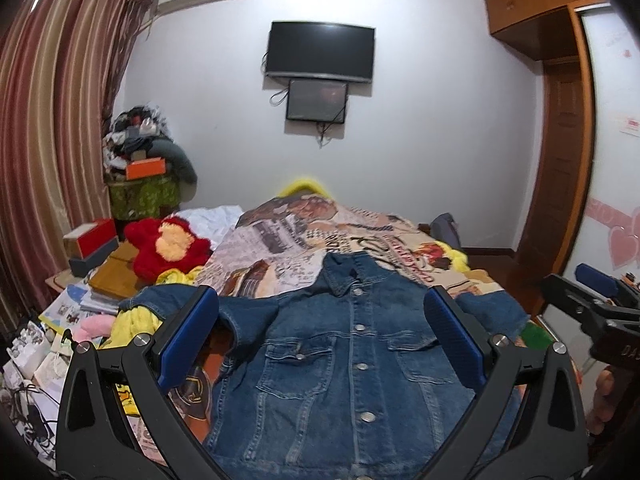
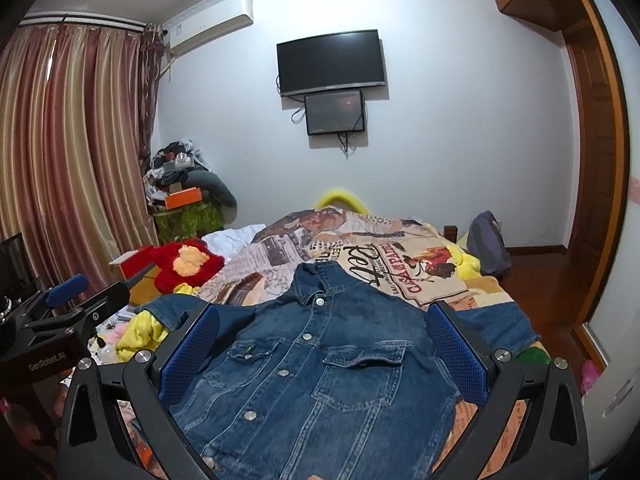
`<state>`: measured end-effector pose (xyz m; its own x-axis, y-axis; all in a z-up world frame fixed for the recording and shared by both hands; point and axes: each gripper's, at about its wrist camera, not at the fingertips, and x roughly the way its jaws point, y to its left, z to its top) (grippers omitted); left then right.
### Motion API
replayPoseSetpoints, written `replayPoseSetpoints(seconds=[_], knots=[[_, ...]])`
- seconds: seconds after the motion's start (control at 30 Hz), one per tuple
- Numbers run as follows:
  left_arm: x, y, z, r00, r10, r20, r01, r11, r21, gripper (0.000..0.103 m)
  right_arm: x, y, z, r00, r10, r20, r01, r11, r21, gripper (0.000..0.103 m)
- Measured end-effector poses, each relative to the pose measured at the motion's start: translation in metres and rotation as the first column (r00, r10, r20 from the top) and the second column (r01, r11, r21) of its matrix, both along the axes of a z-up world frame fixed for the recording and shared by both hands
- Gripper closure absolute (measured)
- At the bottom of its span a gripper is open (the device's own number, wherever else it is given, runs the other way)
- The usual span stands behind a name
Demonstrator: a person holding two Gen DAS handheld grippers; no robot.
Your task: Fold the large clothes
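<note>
Denim jacket [image 1: 340,360] flat on the bed, blanket [image 2: 400,264] reads "CASA", both grippers [image 1: 320,340] [image 2: 324,348] wide open, holding nothing.

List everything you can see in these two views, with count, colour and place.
denim jacket: one, blue, spread front-up on the bed, buttoned
blanket: one, printed beige, covering the bed
plush toy: one, red and yellow, left of the blanket
screens: two, black, on the far wall
curtain: one, striped pink and gold, left
air conditioner: one, white, high on the wall
backpack: one, grey, right of the bed
left gripper: one, black with blue pads, open above the jacket
right gripper: same, open
</note>
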<state>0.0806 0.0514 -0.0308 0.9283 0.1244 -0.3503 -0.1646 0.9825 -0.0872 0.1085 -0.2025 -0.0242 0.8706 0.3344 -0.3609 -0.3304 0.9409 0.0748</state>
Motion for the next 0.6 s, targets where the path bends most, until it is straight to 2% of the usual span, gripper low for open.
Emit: replayPoseSetpoints(seconds=[0.17,0.3,0.43,0.53,0.6], knots=[[0.038,0.042,-0.016,0.997,0.059,-0.042,-0.062,0.997,-0.056,0.0,0.047,0.014,-0.011,0.999,0.021,-0.044,-0.021,1.0,-0.005,0.0],[0.071,0.084,-0.035,0.978,0.187,-0.096,-0.19,0.982,-0.02,0.0,0.092,0.027,-0.024,0.997,0.028,-0.076,-0.03,0.999,-0.027,0.0],[0.104,0.13,-0.06,0.954,0.232,-0.189,-0.239,0.971,-0.015,0.0,0.14,0.038,-0.042,0.993,0.032,-0.117,-0.038,0.998,-0.056,0.0],[0.123,0.165,-0.084,0.936,0.231,-0.267,-0.26,0.963,-0.077,0.0,0.181,0.047,-0.061,0.984,0.035,-0.173,-0.052,0.995,-0.091,0.0],[0.136,0.186,-0.103,0.914,0.216,-0.343,-0.274,0.953,-0.129,0.0,0.202,0.052,-0.073,0.979,0.04,-0.201,-0.064,0.992,-0.11,0.0]])
